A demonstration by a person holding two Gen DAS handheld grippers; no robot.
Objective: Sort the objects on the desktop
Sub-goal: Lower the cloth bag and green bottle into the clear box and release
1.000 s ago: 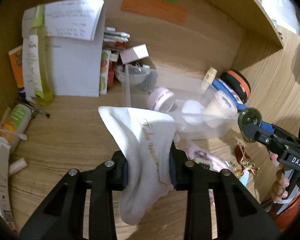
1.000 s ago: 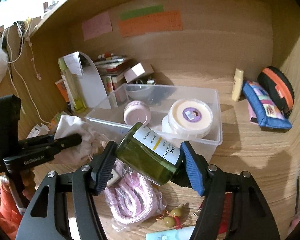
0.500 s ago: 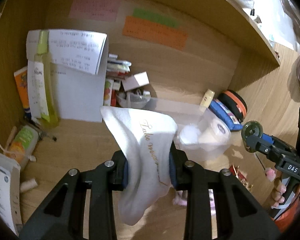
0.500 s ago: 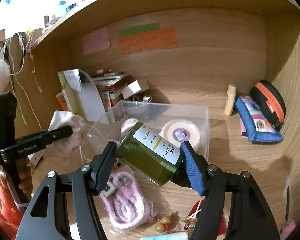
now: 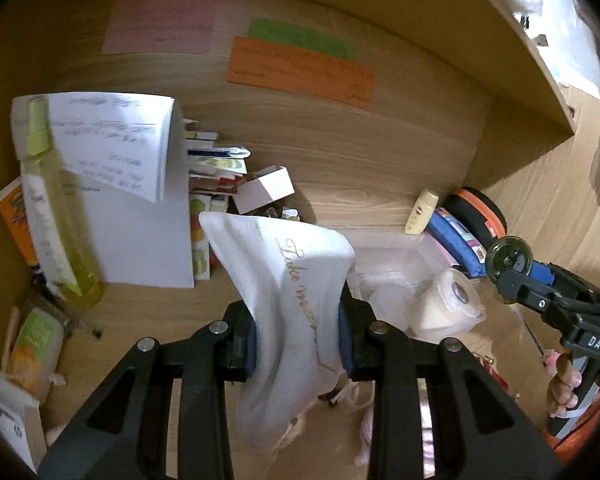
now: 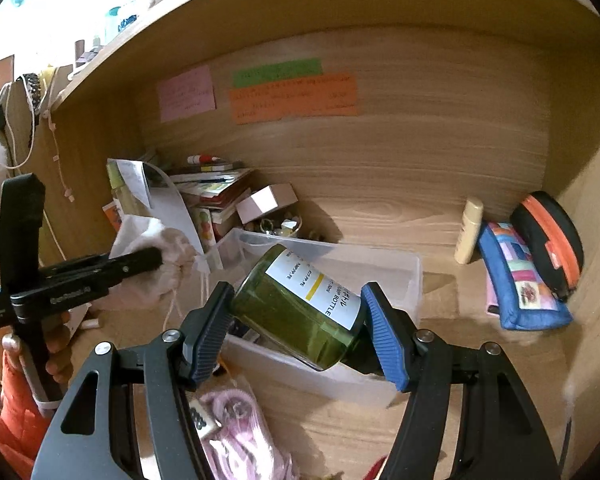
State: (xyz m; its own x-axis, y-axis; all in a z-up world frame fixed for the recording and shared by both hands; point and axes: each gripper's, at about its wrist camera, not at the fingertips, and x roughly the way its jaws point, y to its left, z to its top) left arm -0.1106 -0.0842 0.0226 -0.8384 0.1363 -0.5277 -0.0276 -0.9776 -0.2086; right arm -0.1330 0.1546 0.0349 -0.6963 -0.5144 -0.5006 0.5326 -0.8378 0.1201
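White pouch (image 5: 296, 304) pinched in left tool (image 5: 298, 334), hiding much of box (image 5: 384, 246); green bottle (image 6: 300, 308) clamped in right tool (image 6: 300, 326). Both raised since earlier.

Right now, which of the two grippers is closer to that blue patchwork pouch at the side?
Right. The right gripper, holding the green bottle, is beside the pouch; the left gripper, gripping the white bag, is beyond the clear bin.

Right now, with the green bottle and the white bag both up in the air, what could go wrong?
The green bottle sits tilted between the right gripper's pads, held across its round sides, so it might slip and drop onto the clear plastic box below. The white drawstring pouch hangs loose from the left gripper, and its dangling cord could snag on the clutter nearby.
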